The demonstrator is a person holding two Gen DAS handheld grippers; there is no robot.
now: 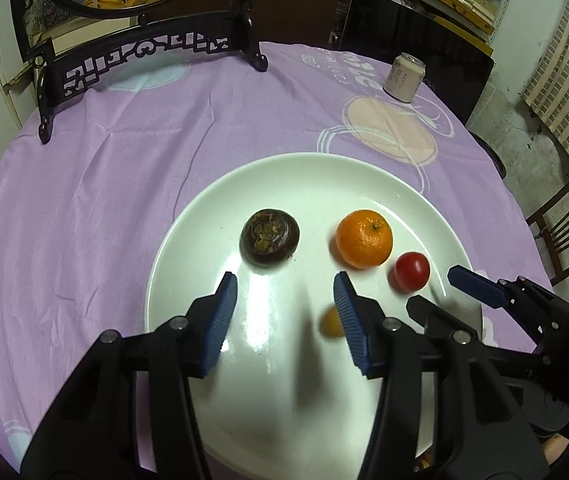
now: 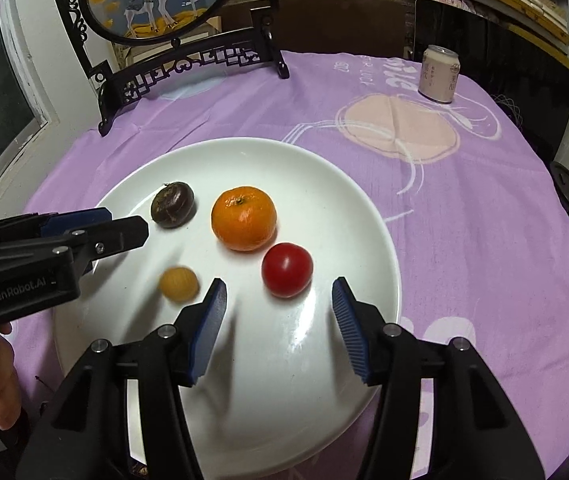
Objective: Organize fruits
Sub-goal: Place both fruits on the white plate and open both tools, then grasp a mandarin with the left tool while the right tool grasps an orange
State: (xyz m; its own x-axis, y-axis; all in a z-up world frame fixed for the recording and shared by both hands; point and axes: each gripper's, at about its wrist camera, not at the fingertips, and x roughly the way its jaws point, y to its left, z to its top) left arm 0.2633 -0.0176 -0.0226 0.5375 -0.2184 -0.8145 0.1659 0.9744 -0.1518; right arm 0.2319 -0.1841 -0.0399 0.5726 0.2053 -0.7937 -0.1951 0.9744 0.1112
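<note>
Only the right wrist view shows "GenRobot.AI" on the left gripper (image 2: 124, 226), and the small yellow-brown fruit (image 2: 179, 284) unobstructed on the round white plate (image 2: 344, 184). Both the left and right gripper (image 2: 278, 312) gape empty.

Purple tablecloth (image 2: 464, 240) with pale prints; drink can (image 2: 439, 75) at far edge; ornate black-framed deer screen (image 2: 156, 0) behind
</note>
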